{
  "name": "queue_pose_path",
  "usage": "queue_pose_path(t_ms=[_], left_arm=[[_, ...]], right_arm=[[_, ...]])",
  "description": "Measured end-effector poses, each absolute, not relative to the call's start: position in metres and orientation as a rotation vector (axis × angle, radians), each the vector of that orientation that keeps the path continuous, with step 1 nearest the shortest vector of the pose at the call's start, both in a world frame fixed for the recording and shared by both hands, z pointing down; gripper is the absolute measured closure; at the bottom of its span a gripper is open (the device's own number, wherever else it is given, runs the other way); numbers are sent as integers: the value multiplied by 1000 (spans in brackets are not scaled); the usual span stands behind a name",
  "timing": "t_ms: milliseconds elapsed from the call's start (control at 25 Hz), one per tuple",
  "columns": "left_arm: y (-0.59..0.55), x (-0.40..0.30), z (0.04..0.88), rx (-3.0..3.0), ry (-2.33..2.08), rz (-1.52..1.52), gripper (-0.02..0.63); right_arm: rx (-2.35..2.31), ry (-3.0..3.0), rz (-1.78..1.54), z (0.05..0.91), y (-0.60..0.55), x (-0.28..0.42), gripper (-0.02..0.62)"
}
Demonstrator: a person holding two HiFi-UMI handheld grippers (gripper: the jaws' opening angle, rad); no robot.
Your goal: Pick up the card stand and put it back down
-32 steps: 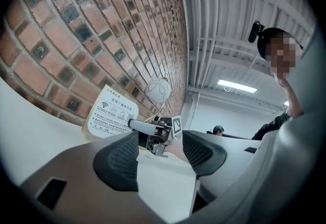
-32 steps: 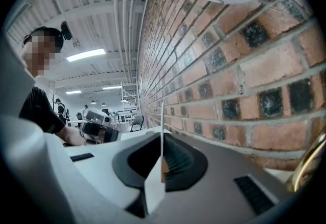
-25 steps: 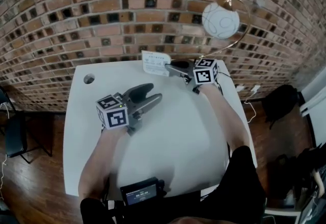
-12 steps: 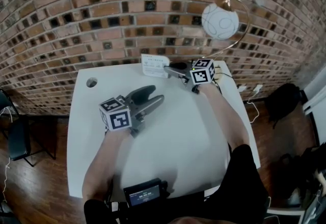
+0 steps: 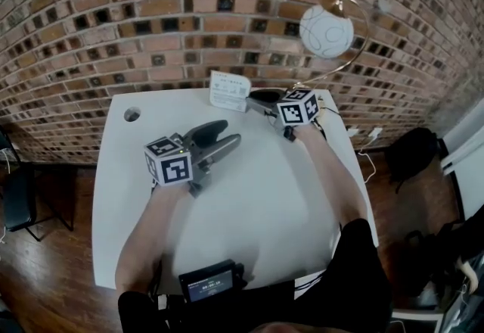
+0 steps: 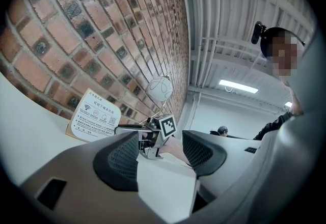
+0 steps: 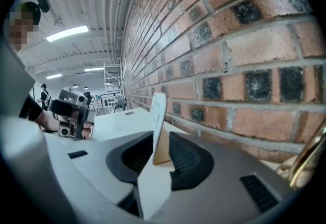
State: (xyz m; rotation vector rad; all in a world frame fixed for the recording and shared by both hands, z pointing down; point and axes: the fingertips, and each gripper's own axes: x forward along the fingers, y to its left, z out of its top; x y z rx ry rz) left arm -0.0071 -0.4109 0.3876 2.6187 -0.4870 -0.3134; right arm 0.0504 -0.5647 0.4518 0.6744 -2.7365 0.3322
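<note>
Right tongs (image 7: 162, 159), clamped earlier, opening around card stand (image 7: 158, 116).

A brick wall (image 5: 151, 14) is rising behind the white bench (image 5: 265, 203), which is standing on a wooden floor (image 5: 45, 278). A white globe lamp (image 5: 327, 31) on a curved brass arm is hanging over the bench's far right corner. A dark chair (image 5: 15, 203) is sitting at the left. A strip light (image 6: 239, 86) is glowing on the ceiling.

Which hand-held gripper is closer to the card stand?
Right. The right hand-held gripper has its jaws opening, with the card stand between them; the left hand-held gripper is well apart from it.
</note>
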Motion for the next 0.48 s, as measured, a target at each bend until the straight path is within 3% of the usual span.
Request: queue_pose_path(t_ms=[480], left_arm=[[-411,-6,391,2627,-498,-294,342]], right_arm=[[803,-2557,252,464,-566,44,472]])
